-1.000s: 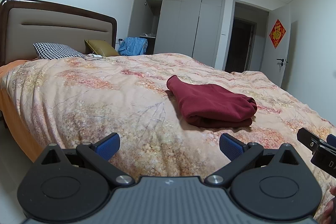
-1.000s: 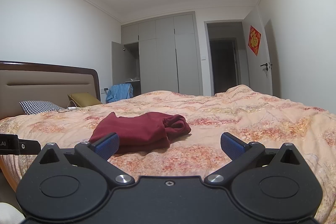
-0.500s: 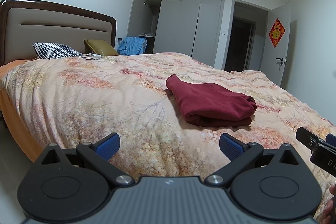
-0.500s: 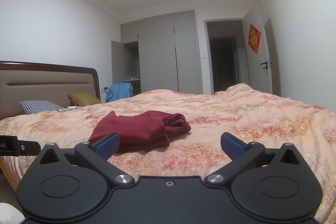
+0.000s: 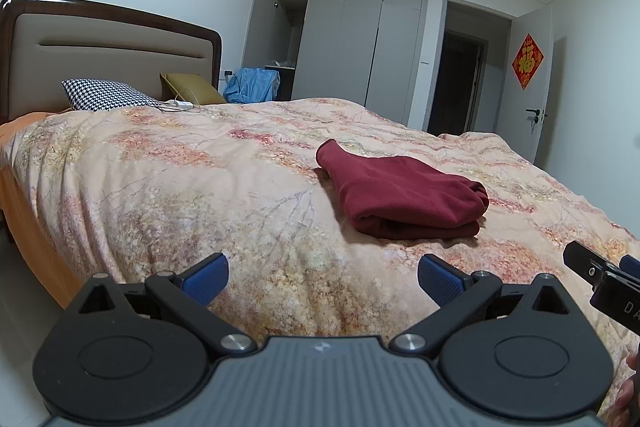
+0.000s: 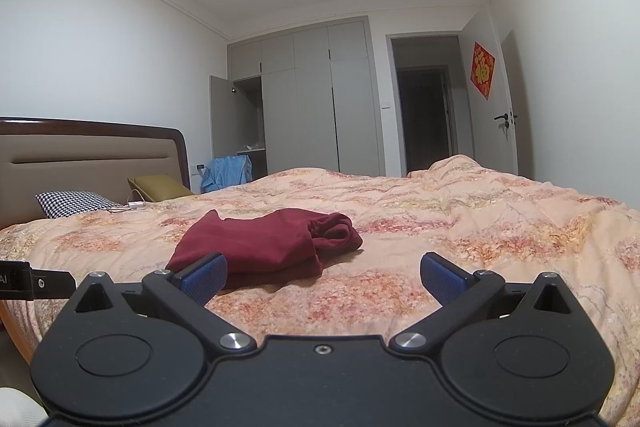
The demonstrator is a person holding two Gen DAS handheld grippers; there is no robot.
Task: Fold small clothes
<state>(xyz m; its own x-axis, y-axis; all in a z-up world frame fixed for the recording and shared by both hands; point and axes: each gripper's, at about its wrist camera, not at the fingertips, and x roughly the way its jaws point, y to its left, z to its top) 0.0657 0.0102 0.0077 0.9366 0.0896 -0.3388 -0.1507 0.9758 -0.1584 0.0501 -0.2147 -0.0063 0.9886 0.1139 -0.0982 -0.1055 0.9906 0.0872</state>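
Observation:
A dark red garment [image 5: 404, 193] lies folded in a compact stack on the floral quilt [image 5: 200, 187] of the bed; it also shows in the right wrist view [image 6: 268, 243]. My left gripper [image 5: 323, 279] is open and empty, held back from the garment over the near edge of the bed. My right gripper [image 6: 323, 277] is open and empty, also short of the garment, which lies ahead and slightly left of it. The right gripper's tip shows at the right edge of the left wrist view [image 5: 600, 275].
A houndstooth pillow [image 5: 104, 95] and an olive pillow [image 5: 192, 87] lie by the headboard [image 5: 108, 43], with a white charger [image 5: 180, 103]. A blue garment [image 5: 252, 85] hangs by the open wardrobe [image 5: 352, 35]. The room door [image 5: 524, 83] stands open at right.
Almost nothing has changed. Both grippers stay open and hold nearly still, with only a very slight drift of the views. The garment has not moved.

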